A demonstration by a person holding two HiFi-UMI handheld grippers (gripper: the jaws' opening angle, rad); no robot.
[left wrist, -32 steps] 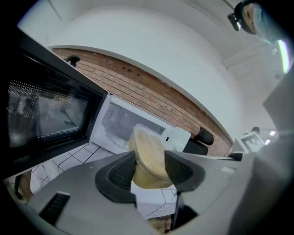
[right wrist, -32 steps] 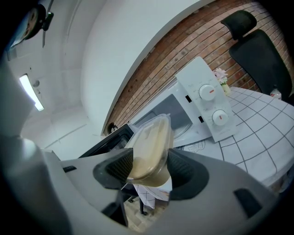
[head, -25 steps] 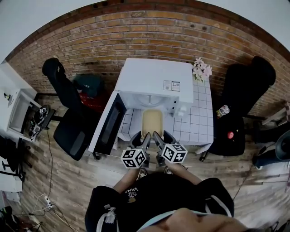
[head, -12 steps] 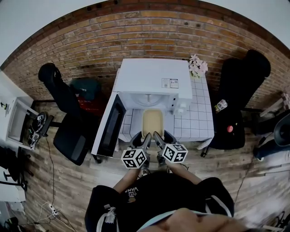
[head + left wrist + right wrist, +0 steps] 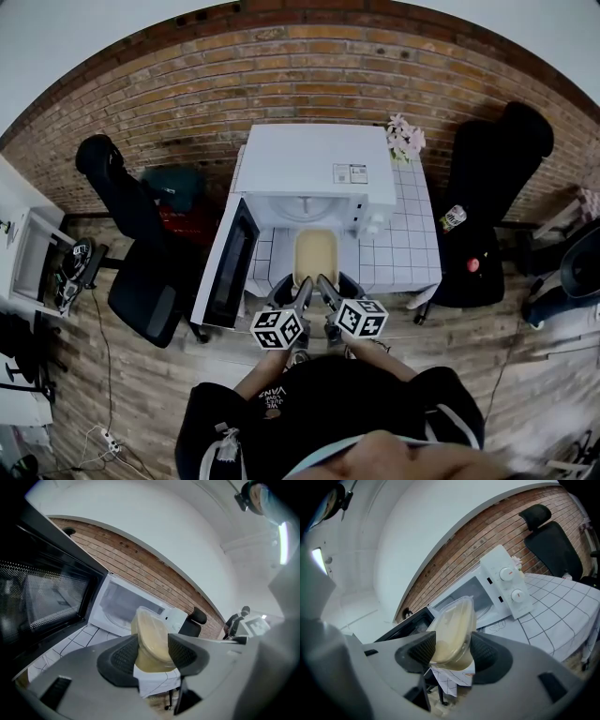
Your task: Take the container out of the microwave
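**Head view.** The microwave (image 5: 314,169) stands on the white tiled counter (image 5: 412,248) with its door (image 5: 230,267) swung open to the left. The container (image 5: 316,255), a clear tub of pale yellowish food, is already outside the cavity. It lies in front of the opening, over the front strip of the counter. The left gripper (image 5: 300,284) and the right gripper (image 5: 328,284) meet its near end, one from each side. I judge the main part of the task done. What seems left is to bring the tub fully clear and set it down. From this height it is hard to say whether its base rests on the tiles or hangs just above them.

**Left gripper view.** The left gripper (image 5: 153,654) is clamped on the container (image 5: 150,634), with a ribbed pad pressed against each side of the near end. The tub reaches forward out of the jaws toward the microwave (image 5: 126,604). Its lit cavity shows behind the tub with nothing in it. The dark door (image 5: 42,597) fills the left of the picture.

**Right gripper view.** The right gripper (image 5: 452,654) likewise pinches the container (image 5: 452,632), with both pads tight on its walls and the lidded rim jutting ahead of them. The microwave (image 5: 506,588) sits beyond the tub, apart from it, its two knobs off to the right.
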